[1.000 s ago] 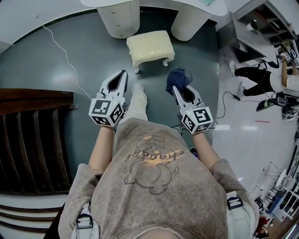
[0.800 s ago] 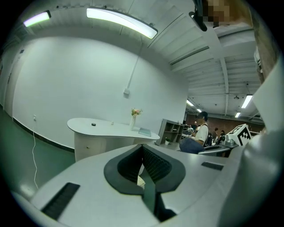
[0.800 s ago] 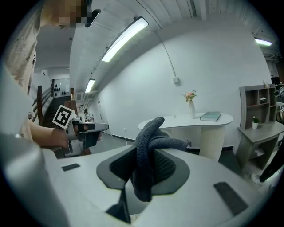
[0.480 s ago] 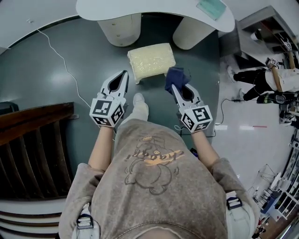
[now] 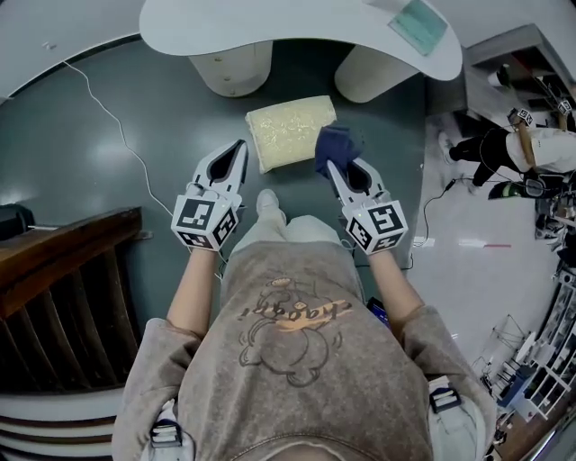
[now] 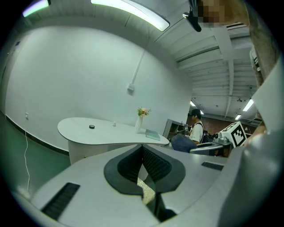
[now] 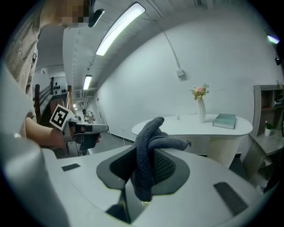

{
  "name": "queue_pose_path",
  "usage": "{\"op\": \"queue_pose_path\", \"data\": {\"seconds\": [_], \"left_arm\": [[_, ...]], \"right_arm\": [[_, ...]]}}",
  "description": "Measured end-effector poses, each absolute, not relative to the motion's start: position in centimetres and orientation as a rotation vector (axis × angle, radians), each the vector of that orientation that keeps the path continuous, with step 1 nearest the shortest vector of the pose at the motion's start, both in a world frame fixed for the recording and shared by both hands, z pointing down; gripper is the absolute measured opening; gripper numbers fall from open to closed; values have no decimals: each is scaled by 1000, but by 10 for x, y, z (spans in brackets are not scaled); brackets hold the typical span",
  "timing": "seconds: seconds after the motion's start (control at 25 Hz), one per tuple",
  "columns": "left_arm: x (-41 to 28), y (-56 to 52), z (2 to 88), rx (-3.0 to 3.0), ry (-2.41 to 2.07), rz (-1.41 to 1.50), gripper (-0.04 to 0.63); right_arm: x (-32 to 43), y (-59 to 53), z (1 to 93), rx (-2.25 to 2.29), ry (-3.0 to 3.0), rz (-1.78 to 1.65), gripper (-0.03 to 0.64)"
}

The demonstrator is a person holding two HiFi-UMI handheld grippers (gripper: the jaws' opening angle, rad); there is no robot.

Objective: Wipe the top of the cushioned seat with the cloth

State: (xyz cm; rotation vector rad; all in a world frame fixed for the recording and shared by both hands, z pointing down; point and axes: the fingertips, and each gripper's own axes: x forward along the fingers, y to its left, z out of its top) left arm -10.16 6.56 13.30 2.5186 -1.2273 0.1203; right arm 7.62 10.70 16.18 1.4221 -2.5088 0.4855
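From the head view, the person stands over a dark green floor (image 5: pixel 108 171) with a gripper in each hand. The cream cushioned seat (image 5: pixel 286 133) sits on the floor just ahead of the person's shoe (image 5: pixel 267 201), in front of a white curved desk (image 5: pixel 270 22) that carries a teal book (image 5: pixel 416 25). The left gripper (image 5: pixel 240 144) points at the floor just left of the seat. The right gripper (image 5: pixel 335 169) holds a dark blue cloth (image 5: pixel 336 144), which hangs at the seat's right edge; whether it touches the cushion cannot be told. A wooden slatted structure (image 5: pixel 63 297) fills the lower left, and another person (image 5: pixel 531 149) is at the far right. In the left gripper view, the dark ribbed pads meet at the tips with nothing between them, and a sliver of the cream seat shows through the gap below. Beyond them stand the white desk and a slim vase of flowers (image 6: pixel 141 119). In the right gripper view, the jaws are clamped on the cloth, which bunches up above the pads and droops below them. The desk, the vase and the book lie behind it, with the left gripper off to the left.
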Motion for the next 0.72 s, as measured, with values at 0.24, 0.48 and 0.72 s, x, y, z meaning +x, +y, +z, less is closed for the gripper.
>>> {"op": "queue_pose_path", "data": {"seconds": [0.24, 0.48, 0.72], "left_arm": [[-94, 39, 139, 2505, -1227, 129, 17], [-94, 14, 148, 2470, -1274, 118, 17], [-100, -8, 178, 2471, -1283, 142, 17]], "right_arm": [[82, 84, 169, 1403, -2502, 511, 100], [87, 53, 187, 1358, -2510, 539, 100], [68, 13, 209, 1270, -2550, 522, 100]]}}
